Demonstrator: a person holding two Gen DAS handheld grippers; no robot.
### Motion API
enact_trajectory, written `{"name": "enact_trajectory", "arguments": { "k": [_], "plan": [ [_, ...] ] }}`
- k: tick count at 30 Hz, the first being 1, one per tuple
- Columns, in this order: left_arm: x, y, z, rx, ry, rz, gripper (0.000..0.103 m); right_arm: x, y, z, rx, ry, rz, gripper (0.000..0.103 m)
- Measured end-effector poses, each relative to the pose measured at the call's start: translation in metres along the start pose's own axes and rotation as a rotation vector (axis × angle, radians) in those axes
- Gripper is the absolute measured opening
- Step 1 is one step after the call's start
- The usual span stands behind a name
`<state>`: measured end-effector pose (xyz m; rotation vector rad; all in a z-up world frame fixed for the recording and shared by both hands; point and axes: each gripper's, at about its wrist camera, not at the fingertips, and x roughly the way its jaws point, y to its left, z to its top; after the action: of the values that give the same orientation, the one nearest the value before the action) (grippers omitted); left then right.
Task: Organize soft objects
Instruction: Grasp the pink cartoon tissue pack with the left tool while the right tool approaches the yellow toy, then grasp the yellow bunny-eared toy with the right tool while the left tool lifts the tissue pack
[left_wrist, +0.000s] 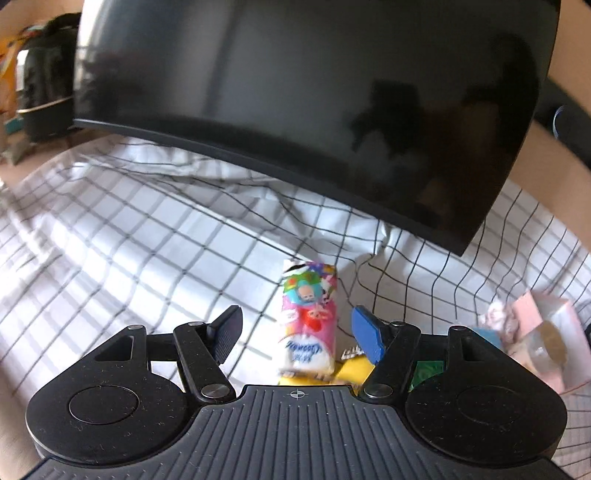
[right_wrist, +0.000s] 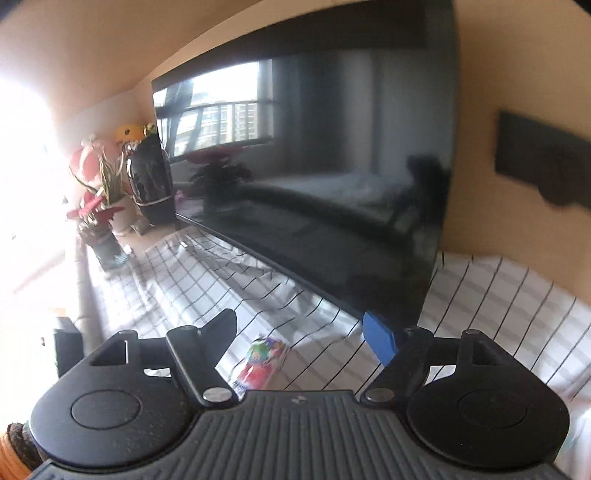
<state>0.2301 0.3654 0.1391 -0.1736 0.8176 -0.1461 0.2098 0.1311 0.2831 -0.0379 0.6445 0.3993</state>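
Note:
A colourful cartoon-print tissue pack (left_wrist: 308, 317) lies on the checked white cloth (left_wrist: 129, 240), standing between the fingers of my open left gripper (left_wrist: 297, 334) but not gripped. A yellow packet (left_wrist: 351, 371) and a green one (left_wrist: 428, 371) lie just under the gripper. A pink soft item with a clear window (left_wrist: 543, 343) lies at the right. My right gripper (right_wrist: 301, 338) is open and empty above the cloth; the same tissue pack (right_wrist: 260, 362) lies just below its fingers.
A large black TV screen (left_wrist: 295, 110) stands over the cloth at the back, also in the right wrist view (right_wrist: 314, 184). A dark vase (right_wrist: 149, 184) and potted flowers (right_wrist: 98, 218) stand at the far left end. A tan wall is behind.

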Motion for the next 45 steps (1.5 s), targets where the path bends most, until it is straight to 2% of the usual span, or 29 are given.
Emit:
{"name": "enact_trajectory", "arguments": {
  "k": [2, 7, 12, 14, 19, 23, 29, 33, 34, 36, 37, 38, 40, 45],
  "plan": [
    [0.026, -0.009, 0.001, 0.026, 0.018, -0.015, 0.071, 0.010, 0.001, -0.004, -0.025, 0.027, -0.013, 0.078],
    [0.074, -0.020, -0.007, 0.117, 0.097, 0.062, 0.071, 0.037, -0.019, -0.014, -0.032, 0.107, -0.036, 0.078],
    [0.090, -0.002, -0.009, 0.092, 0.121, 0.028, 0.069, 0.055, -0.040, -0.035, -0.048, 0.167, -0.026, 0.079],
    [0.091, 0.004, -0.011, 0.089, 0.111, -0.022, 0.054, 0.064, -0.035, -0.042, -0.094, 0.210, -0.010, 0.079],
    [0.076, 0.024, -0.015, -0.013, 0.077, -0.072, 0.042, 0.076, 0.003, -0.052, -0.252, 0.272, 0.053, 0.079],
    [0.045, 0.051, -0.020, -0.101, 0.030, -0.078, 0.040, 0.076, 0.043, -0.067, -0.400, 0.303, 0.083, 0.079],
    [0.008, 0.087, -0.040, -0.176, 0.031, -0.034, 0.040, 0.105, 0.115, -0.099, -0.659, 0.403, 0.124, 0.079],
    [-0.013, 0.109, -0.058, -0.250, 0.019, -0.039, 0.040, 0.141, 0.153, -0.133, -0.892, 0.433, 0.061, 0.078],
    [-0.018, 0.113, -0.064, -0.269, 0.021, -0.038, 0.040, 0.151, 0.157, -0.137, -0.920, 0.440, 0.038, 0.074],
    [-0.024, 0.119, -0.074, -0.282, 0.032, -0.037, 0.040, 0.166, 0.159, -0.136, -0.910, 0.471, 0.018, 0.056],
    [-0.026, 0.120, -0.078, -0.282, 0.037, -0.036, 0.040, 0.171, 0.159, -0.133, -0.892, 0.487, 0.013, 0.041],
    [-0.028, 0.121, -0.083, -0.282, 0.046, -0.033, 0.040, 0.174, 0.159, -0.128, -0.877, 0.492, 0.008, 0.031],
    [-0.029, 0.122, -0.088, -0.277, 0.063, -0.028, 0.040, 0.173, 0.159, -0.116, -0.822, 0.507, 0.015, 0.020],
    [-0.038, 0.120, -0.098, -0.274, 0.083, -0.034, 0.040, 0.144, 0.157, -0.070, -0.634, 0.435, 0.080, 0.018]
  ]
}}
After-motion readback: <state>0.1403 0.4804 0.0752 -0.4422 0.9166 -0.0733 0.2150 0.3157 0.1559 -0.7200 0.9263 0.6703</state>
